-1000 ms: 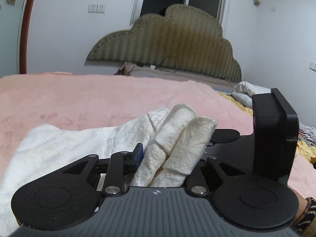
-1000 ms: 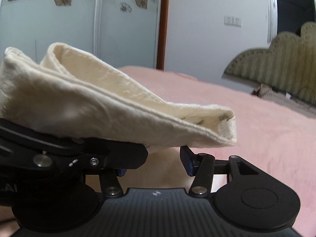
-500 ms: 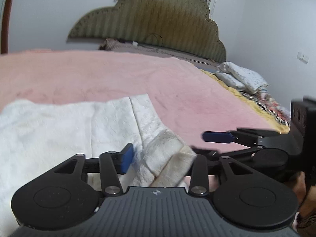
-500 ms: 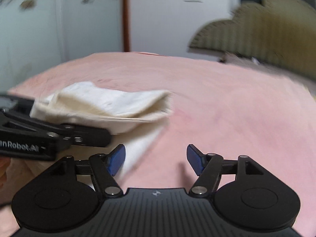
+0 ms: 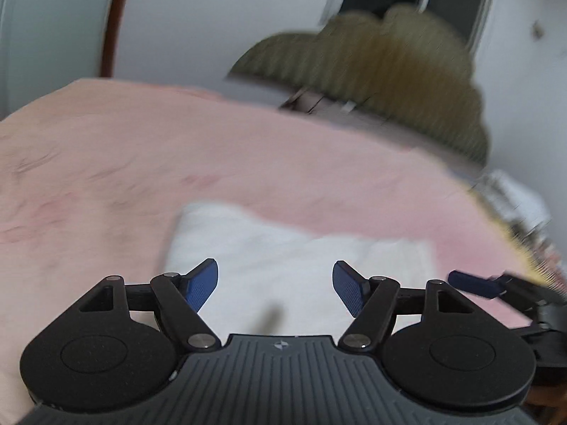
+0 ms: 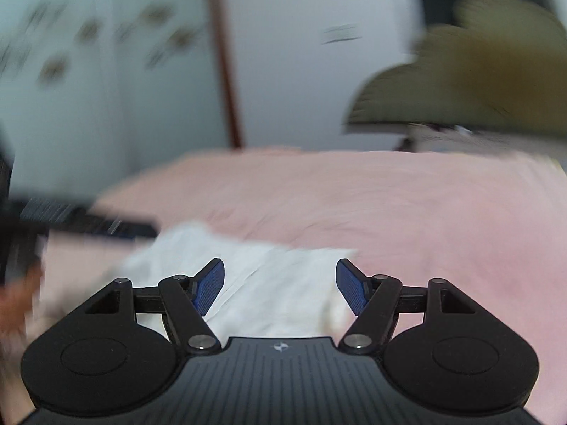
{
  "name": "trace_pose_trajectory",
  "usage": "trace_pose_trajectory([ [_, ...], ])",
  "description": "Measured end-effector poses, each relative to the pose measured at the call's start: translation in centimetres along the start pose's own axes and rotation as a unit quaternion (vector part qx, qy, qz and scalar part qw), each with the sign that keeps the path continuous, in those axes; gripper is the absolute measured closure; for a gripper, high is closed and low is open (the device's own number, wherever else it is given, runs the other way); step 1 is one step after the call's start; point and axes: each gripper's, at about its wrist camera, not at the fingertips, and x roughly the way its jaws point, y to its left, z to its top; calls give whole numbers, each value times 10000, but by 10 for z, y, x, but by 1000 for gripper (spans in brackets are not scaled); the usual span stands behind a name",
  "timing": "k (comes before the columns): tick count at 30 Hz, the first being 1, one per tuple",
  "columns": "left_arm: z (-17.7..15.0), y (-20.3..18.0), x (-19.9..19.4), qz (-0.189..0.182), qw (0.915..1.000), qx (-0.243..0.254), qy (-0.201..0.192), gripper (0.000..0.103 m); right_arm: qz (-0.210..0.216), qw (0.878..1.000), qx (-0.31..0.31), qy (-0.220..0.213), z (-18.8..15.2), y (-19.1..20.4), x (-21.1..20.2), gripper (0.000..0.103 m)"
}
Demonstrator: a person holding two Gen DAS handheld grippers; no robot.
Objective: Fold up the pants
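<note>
The white pants [image 5: 283, 248] lie folded flat on the pink bedspread [image 5: 106, 163], blurred by motion. My left gripper [image 5: 274, 288] hovers just short of them, its jaws still opening, with nothing between the blue pads [image 5: 202, 285]. In the right wrist view the same white pants [image 6: 269, 283] lie ahead of my right gripper [image 6: 280, 285], which stands open and empty. The right gripper's blue fingertip [image 5: 471, 285] shows at the right edge of the left wrist view. The left gripper appears as a dark blurred bar [image 6: 92, 225] at the left of the right wrist view.
A scalloped olive headboard [image 5: 382, 71] stands at the far end of the bed. Patterned bedding [image 5: 524, 219] lies bunched at the right edge. A white wall with a brown door frame [image 5: 113, 24] is behind. A hand [image 6: 14, 304] shows at the far left.
Both grippers let go of the folded cloth, which dropped flat on the bed. The left jaws widened and both grippers pulled back from the pants.
</note>
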Motion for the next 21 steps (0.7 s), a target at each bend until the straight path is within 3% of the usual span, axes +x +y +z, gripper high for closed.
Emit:
trace_pose_trajectory([
  [2, -8, 6, 8, 84, 9994, 152, 315, 30, 152, 9990, -255, 340, -4, 15, 13, 34],
  [4, -22, 5, 10, 57, 9965, 629, 555, 30, 50, 9959, -480, 767, -13, 22, 23, 34],
  [7, -47, -5, -3, 85, 9860, 1619, 401, 30, -75, 9928, -556, 1060, -29, 21, 17, 34],
  [9, -50, -8, -11, 91, 9858, 1661, 214, 30, -79, 9942, -338, 1014, -25, 14, 11, 34],
  [12, -47, -6, -17, -217, 9905, 1353, 98, 30, -130, 9966, -347, 736, -12, 19, 6, 34],
  [15, -59, -15, -8, -248, 9831, 1758, 434, 29, 183, 9975, -267, 623, -11, 26, 9, 31],
  [18, -71, -23, -19, -113, 9764, 2156, 121, 29, 11, 9931, -601, 1007, -26, 36, 24, 31],
  [21, -67, -22, -32, -164, 9782, 2061, -210, 29, 85, 9956, -262, 894, -31, 27, 15, 31],
])
